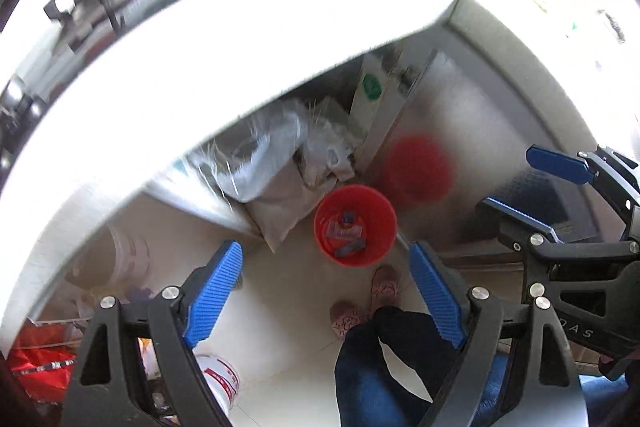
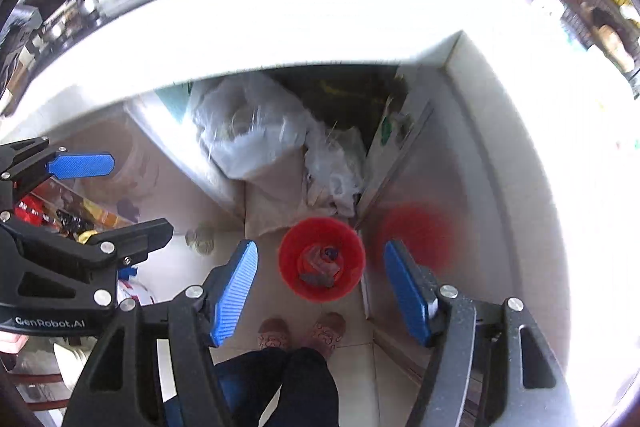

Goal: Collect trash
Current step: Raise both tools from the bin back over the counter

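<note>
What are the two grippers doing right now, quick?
Left gripper: open, holding nothing.
Right gripper: open, holding nothing.

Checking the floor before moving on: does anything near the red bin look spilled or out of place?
Nothing looks spilled. The red bin stands upright on the floor with scraps inside. Behind it, crumpled plastic bags bulge out of the open cabinet, untidy but contained.

Wrappers in the red bucket (image 2: 288, 267) (blurred) are too small to identify.
</note>
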A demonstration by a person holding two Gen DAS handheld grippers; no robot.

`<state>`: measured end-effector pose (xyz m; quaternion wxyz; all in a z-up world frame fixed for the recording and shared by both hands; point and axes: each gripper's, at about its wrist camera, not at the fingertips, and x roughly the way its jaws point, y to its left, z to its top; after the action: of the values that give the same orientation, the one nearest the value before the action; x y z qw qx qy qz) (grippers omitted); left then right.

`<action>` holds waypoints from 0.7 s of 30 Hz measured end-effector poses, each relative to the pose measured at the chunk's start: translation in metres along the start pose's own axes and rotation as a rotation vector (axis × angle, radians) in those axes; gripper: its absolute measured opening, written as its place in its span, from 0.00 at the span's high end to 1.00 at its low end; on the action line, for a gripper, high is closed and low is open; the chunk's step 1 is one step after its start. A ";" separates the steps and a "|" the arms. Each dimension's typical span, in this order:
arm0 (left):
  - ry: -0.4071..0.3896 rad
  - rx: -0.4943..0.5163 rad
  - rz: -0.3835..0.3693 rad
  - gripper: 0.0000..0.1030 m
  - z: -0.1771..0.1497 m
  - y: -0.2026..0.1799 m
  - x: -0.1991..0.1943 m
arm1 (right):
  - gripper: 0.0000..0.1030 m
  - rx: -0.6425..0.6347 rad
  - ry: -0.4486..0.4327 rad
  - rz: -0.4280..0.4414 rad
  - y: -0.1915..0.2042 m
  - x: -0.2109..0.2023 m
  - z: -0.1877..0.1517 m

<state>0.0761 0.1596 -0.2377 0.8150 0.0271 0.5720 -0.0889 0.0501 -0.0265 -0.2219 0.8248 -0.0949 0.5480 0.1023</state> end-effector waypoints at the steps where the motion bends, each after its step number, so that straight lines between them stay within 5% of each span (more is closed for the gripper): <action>1: -0.013 0.007 0.001 0.18 0.003 -0.001 -0.006 | 0.36 0.010 -0.015 -0.014 0.000 -0.008 0.002; 13: -0.145 0.075 -0.009 0.18 0.048 -0.012 -0.061 | 0.31 0.094 -0.134 -0.119 -0.020 -0.074 0.023; 21: -0.180 0.164 -0.052 0.18 0.089 -0.037 -0.071 | 0.15 0.184 -0.179 -0.211 -0.051 -0.097 0.032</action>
<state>0.1288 0.1185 -0.1381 0.8556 0.0707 0.4876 -0.1585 0.0555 -0.0731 -0.1174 0.8816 -0.0667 0.4665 -0.0276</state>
